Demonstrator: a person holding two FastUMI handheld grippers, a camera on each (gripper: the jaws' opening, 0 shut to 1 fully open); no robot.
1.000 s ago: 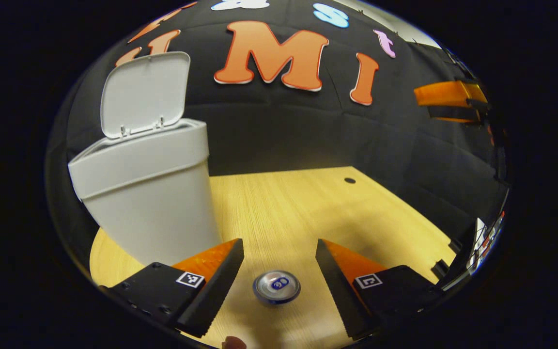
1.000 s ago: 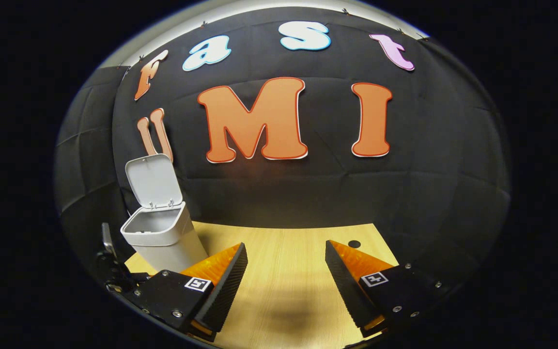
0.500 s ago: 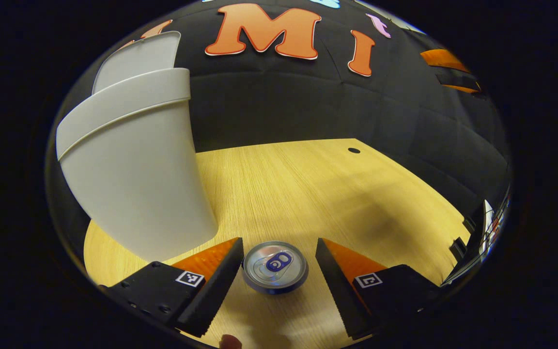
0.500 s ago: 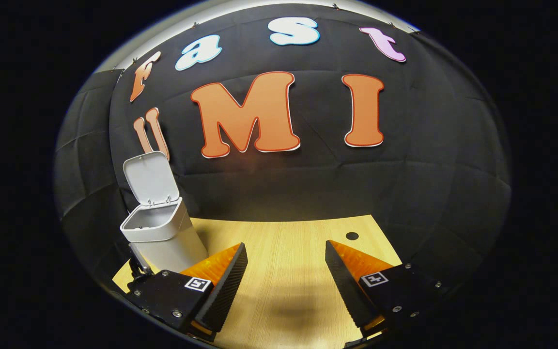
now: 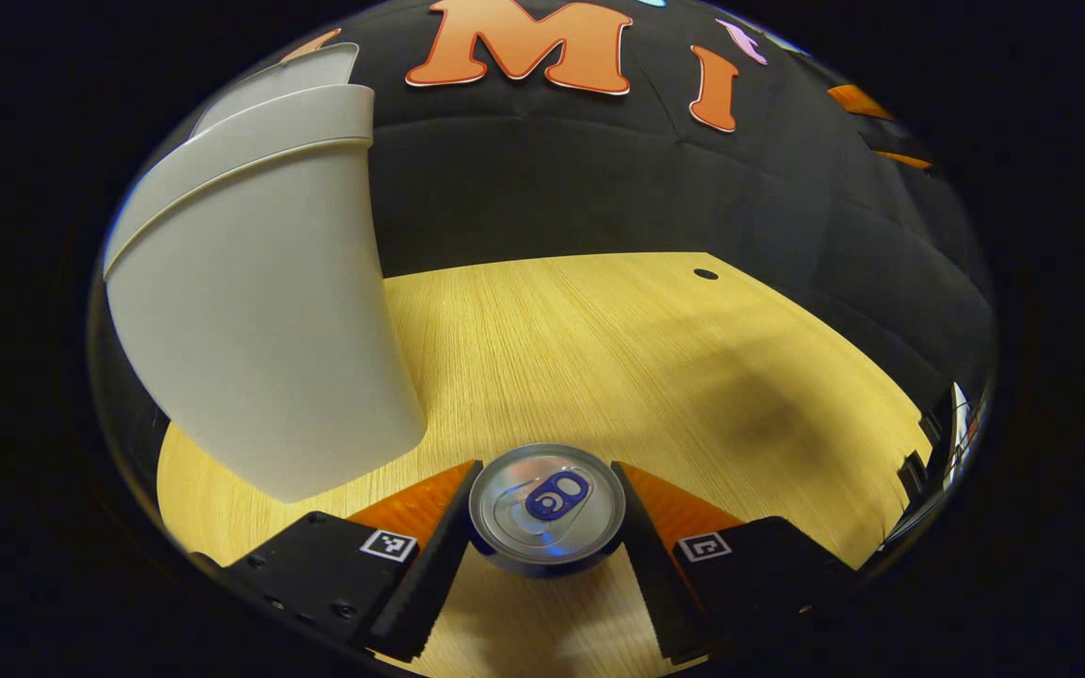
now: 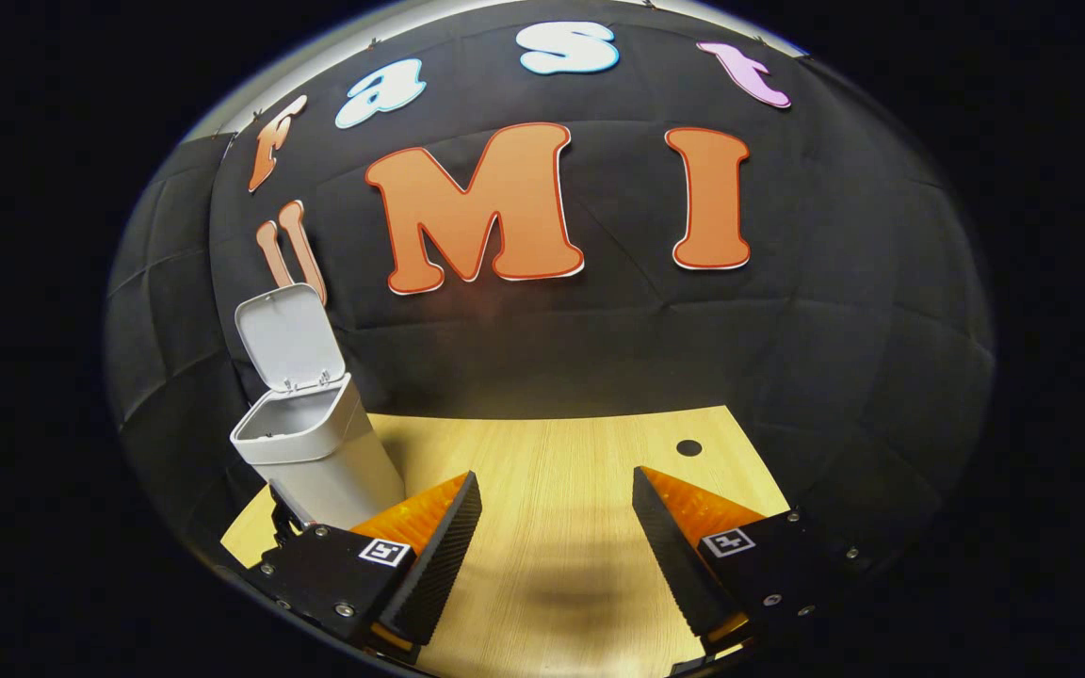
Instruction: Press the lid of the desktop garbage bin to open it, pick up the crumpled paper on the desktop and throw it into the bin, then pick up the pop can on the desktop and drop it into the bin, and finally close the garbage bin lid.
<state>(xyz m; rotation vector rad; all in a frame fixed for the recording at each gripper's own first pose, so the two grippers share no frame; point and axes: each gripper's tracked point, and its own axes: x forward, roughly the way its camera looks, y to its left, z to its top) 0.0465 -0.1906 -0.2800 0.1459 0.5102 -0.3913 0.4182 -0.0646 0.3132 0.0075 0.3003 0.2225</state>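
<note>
My left gripper (image 5: pixel 542 556) has black housings with square coded tags. My right gripper (image 6: pixel 552 556) adds silver screws and ridged finger edges.

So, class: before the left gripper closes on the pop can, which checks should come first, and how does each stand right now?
1. Pop can sits between the left gripper's fingers: ok.
2. Can stands upright on the desk: ok.
3. Fingers already pressing on the can: cannot tell; they flank it closely.
4. Bin lid is up, opening free: ok.
5. Right gripper open, holding nothing, away from the bin: ok.
6. Crumpled paper already inside the bin: cannot tell.
</note>
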